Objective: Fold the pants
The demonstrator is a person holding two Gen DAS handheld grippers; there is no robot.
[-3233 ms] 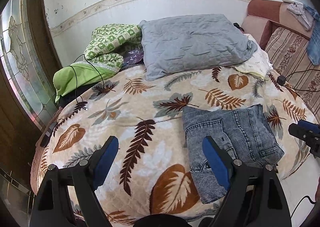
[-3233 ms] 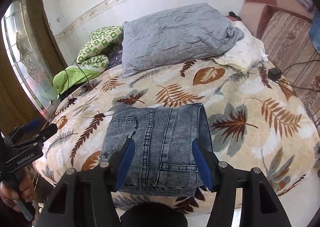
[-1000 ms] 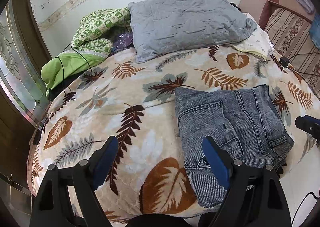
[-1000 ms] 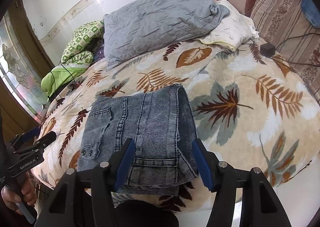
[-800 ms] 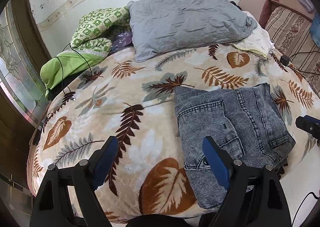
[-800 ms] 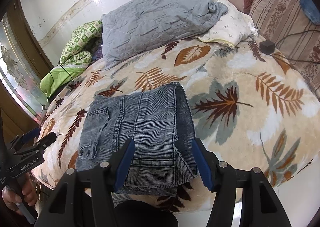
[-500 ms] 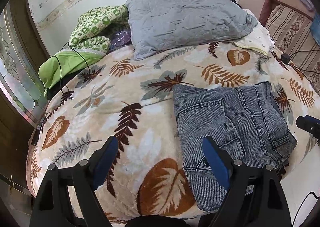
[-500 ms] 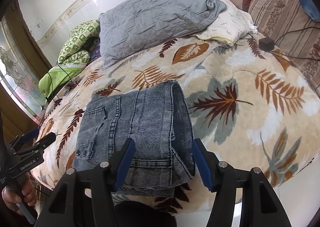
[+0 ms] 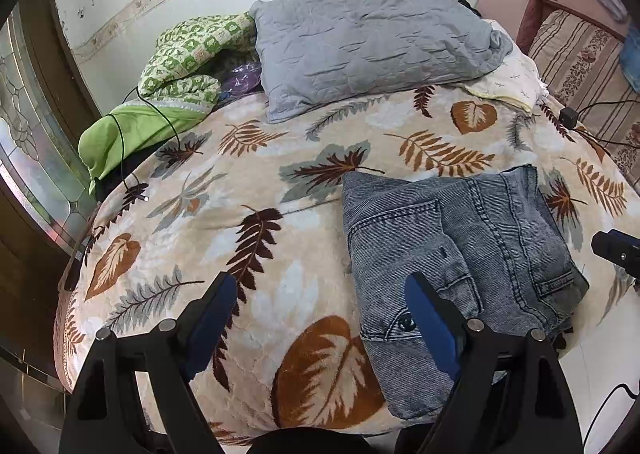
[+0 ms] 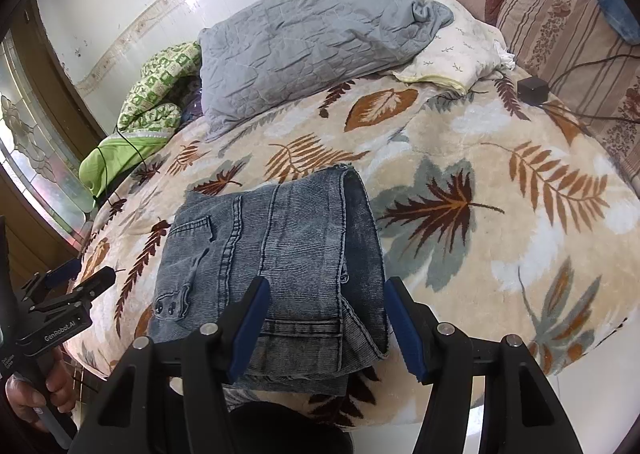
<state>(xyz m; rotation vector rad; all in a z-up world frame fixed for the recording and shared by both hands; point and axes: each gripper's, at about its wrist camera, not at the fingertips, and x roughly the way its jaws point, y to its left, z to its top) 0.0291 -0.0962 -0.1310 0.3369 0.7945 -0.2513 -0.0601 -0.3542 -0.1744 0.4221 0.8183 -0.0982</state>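
Observation:
The grey-blue denim pants (image 9: 460,254) lie folded in a compact rectangle near the front edge of the bed, also seen in the right wrist view (image 10: 272,266). My left gripper (image 9: 320,306) is open and empty, held above the bed's front edge, its right finger over the pants' left side. My right gripper (image 10: 326,310) is open and empty, its blue-padded fingers straddling the near waistband end of the pants from above. The left gripper also shows at the left edge of the right wrist view (image 10: 80,282).
The leaf-patterned blanket (image 9: 280,181) covers the bed. A grey pillow (image 9: 368,45), a green quilt (image 9: 180,65) and a white pillow (image 10: 452,49) lie at the back. A black charger with cable (image 10: 532,89) sits at the right, beside a striped sofa (image 10: 568,29).
Both grippers have stayed open and empty. Both cameras have drifted closer and lower over the folded pants, which have not moved on the bed.

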